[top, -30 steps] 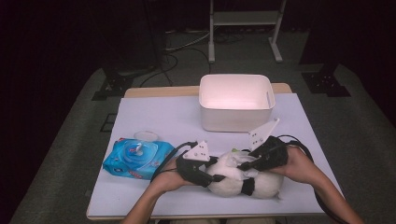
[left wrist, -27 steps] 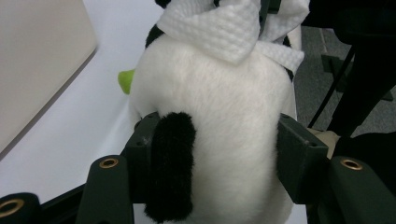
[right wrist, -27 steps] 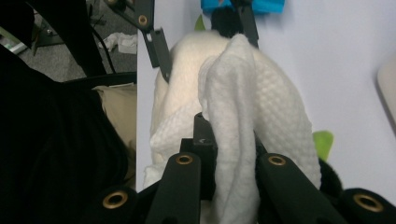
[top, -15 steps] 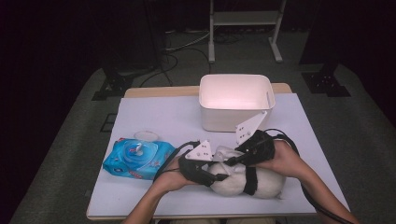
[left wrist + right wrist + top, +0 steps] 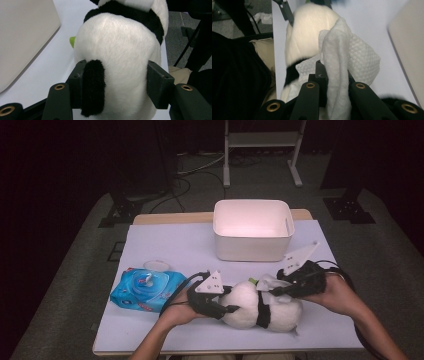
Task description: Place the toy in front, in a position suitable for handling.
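- A plush panda [image 5: 260, 307] is lying on its side on the white desk [image 5: 165, 245], in the lower middle of the high view, just in front of the person.
- The left tongs [image 5: 231, 309] are coming in from the lower left of that frame and are clasping one white, rounded end of the panda; in the left gripper view the two black jaws are pressing into the fur on either side, with a small black plush part [image 5: 92, 87] lying against the left jaw.
- The right tongs [image 5: 276, 291] are sitting at the right of the panda, over its top, and are clenched on a white wipe [image 5: 342, 67]; in the right gripper view the textured cloth is bunching out between the jaws and resting against the panda's white fur and black band [image 5: 292, 71].
- A grey three-cornered plate is riding on top of each of the tongs, and black cables are trailing back along both forearms.
- A white plastic tub [image 5: 252, 229] is standing in the upper middle of the desk, well behind the panda and apart from it.
- A blue pack of wet wipes [image 5: 147, 290] is lying in the lower left part of the desk, just beside the left hand [image 5: 182, 307]; a round clear lid [image 5: 156, 265] is lying just behind the pack.
- A small green bit [image 5: 72, 41] is showing at the panda's far side in the left gripper view; what it is I cannot tell.
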{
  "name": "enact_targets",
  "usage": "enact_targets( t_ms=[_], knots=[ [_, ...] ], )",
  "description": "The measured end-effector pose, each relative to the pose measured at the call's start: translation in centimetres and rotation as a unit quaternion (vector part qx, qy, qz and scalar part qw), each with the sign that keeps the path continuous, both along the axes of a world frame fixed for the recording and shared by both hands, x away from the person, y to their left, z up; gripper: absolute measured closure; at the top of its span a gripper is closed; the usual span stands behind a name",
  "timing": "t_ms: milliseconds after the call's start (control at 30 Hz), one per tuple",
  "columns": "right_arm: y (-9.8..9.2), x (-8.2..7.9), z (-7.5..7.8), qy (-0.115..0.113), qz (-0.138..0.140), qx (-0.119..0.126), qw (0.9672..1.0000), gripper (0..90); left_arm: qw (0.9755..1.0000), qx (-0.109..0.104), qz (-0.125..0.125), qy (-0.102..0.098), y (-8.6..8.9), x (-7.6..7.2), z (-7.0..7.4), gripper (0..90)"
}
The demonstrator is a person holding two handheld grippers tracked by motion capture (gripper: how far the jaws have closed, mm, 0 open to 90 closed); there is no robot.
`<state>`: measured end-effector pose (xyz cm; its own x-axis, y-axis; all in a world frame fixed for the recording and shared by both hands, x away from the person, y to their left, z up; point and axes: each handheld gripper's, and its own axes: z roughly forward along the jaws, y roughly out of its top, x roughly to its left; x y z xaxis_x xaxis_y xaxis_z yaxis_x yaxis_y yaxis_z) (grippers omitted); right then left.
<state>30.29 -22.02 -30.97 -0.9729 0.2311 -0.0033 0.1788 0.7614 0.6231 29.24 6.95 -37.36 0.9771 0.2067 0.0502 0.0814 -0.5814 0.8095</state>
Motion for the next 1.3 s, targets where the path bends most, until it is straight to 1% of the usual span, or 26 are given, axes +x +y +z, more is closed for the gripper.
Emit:
enact_targets(
  t_ms=[33,100,133,200,267,300,400,467,567,633,667,733,767,800,867,933,1000,1067,1100,1133,1167,1200,1267,1300],
  knots=[
    [0.0,0.0,0.0,0.0,0.0,0.0,1.0,82.0,1.0,0.001,0.0,-0.001,0.1,0.0,0.0,41.9],
    [-1.5,-0.2,-0.1,0.005,-0.011,0.011,0.9999,81.9,1.0,0.0,-0.001,-0.003,0.3,0.0,-0.1,42.1],
    [-1.9,-0.3,-0.1,0.003,-0.014,0.013,0.9998,81.9,1.0,0.0,-0.001,-0.003,0.4,0.0,-0.2,42.1],
    [-2.9,-0.6,-0.3,0.008,-0.022,0.022,0.9995,81.8,1.0,0.002,-0.002,-0.004,0.4,-0.1,-0.1,42.2],
    [-3.8,-0.8,-0.6,0.011,-0.029,0.026,0.9992,81.8,1.0,-0.001,-0.002,-0.003,0.4,-0.2,-0.2,42.2],
    [-4.0,-0.8,-0.7,0.014,-0.03,0.029,0.999,81.8,1.0,0.002,-0.004,-0.005,0.4,-0.2,-0.1,42.2],
    [-5.0,-1.0,-1.1,0.018,-0.04,0.033,0.9985,81.8,1.0,0.002,-0.006,-0.005,0.5,-0.3,-0.2,42.1],
    [-5.2,-1.0,-1.2,0.018,-0.041,0.032,0.9985,81.8,1.0,-0.001,-0.006,-0.004,0.7,-0.3,-0.3,42.2],
    [-5.8,-1.2,-1.7,0.024,-0.049,0.037,0.9978,81.7,1.0,-0.005,-0.005,-0.004,0.9,-0.4,-0.5,42.1],
    [-6.2,-1.3,-2.1,0.027,-0.054,0.046,0.9972,81.8,1.0,-0.006,-0.005,-0.003,0.9,-0.4,-0.5,42.0],
    [-6.3,-1.3,-2.2,0.031,-0.056,0.052,0.9966,81.8,1.0,-0.005,-0.006,-0.003,0.8,-0.4,-0.5,42.1],
    [-6.5,-1.4,-2.3,0.032,-0.057,0.058,0.9962,81.8,1.0,-0.003,-0.005,-0.004,0.8,-0.4,-0.4,42.1],
    [-6.5,-1.4,-2.3,0.033,-0.056,0.064,0.9958,81.8,1.0,0.0,-0.004,-0.004,0.6,-0.4,-0.3,42.1],
    [-6.2,-1.4,-2.1,0.025,-0.054,0.059,0.9965,81.8,1.0,0.001,-0.003,-0.004,0.6,-0.4,-0.3,42.1],
    [-6.0,-1.4,-2.0,0.021,-0.051,0.058,0.9968,81.8,1.0,0.002,-0.002,-0.003,0.5,-0.3,-0.2,42.1],
    [-5.0,-1.1,-1.4,0.015,-0.04,0.056,0.9975,81.8,1.0,0.002,-0.004,-0.005,0.3,-0.4,0.0,42.1],
    [-4.3,-0.9,-1.0,0.014,-0.03,0.056,0.9979,81.8,1.0,0.0,-0.004,-0.005,0.1,-0.4,0.1,42.1],
    [-3.4,-0.6,-0.8,0.011,-0.021,0.049,0.9985,81.7,1.0,-0.001,-0.005,-0.006,0.0,-0.4,0.2,42.0],
    [-3.4,-0.6,-0.8,0.011,-0.021,0.049,0.9985,81.7,1.0,-0.002,-0.005,-0.005,-0.1,-0.4,0.3,42.0],
    [-2.5,-0.3,-0.7,0.014,-0.011,0.046,0.9988,81.6,1.0,-0.001,-0.006,-0.005,-0.1,-0.4,0.4,41.9],
    [-2.5,-0.3,-0.7,0.014,-0.011,0.046,0.9988,81.6,1.0,-0.001,-0.006,-0.005,-0.1,-0.4,0.4,41.9],
    [-1.8,-0.1,-0.7,0.014,-0.005,0.037,0.9992,81.6,1.0,0.002,-0.006,-0.005,-0.1,-0.3,0.4,41.9],
    [-1.7,-0.1,-0.7,0.013,-0.003,0.035,0.9993,81.6,1.0,0.0,-0.006,-0.003,-0.1,-0.3,0.3,42.0],
    [-1.9,-0.1,-0.8,0.016,-0.005,0.039,0.9991,81.5,1.0,-0.005,-0.005,-0.001,0.1,-0.2,0.2,42.0]
  ],
)
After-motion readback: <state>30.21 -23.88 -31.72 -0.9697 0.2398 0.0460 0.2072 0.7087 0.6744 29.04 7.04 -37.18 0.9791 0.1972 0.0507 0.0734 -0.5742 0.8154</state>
